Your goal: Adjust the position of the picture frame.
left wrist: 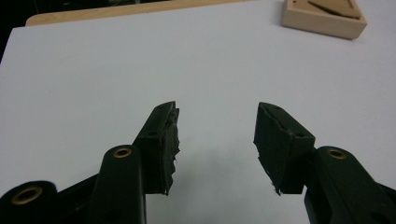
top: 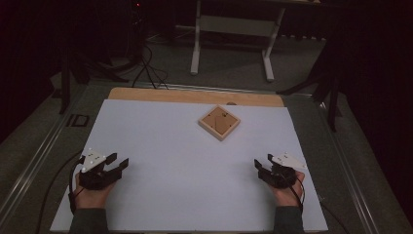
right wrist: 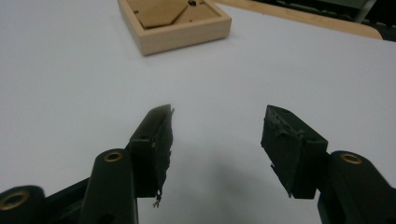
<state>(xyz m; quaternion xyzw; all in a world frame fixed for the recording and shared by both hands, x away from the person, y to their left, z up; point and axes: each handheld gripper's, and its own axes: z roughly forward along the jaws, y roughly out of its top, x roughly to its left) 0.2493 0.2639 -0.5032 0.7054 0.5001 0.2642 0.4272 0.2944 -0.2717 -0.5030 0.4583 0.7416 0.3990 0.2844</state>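
Note:
A shallow square wooden tray (top: 219,122) with flat wooden pieces inside lies turned like a diamond at the far middle of the white table top (top: 185,165). The same tray (left wrist: 323,17) sits at the upper right of the left gripper view and, as the tray (right wrist: 173,23), at the top of the right gripper view. My left gripper (top: 117,163) rests low at the near left, jaws open and empty. At the near right my right gripper (top: 263,162) is open too, nothing between its pads. Both point toward the tray, well short of it.
A wooden strip (top: 195,95) runs along the table's far edge. Beyond it stands a white desk frame (top: 234,34) on dark carpet, with cables (top: 148,68) on the floor at the far left. Metal rails border the table on both sides.

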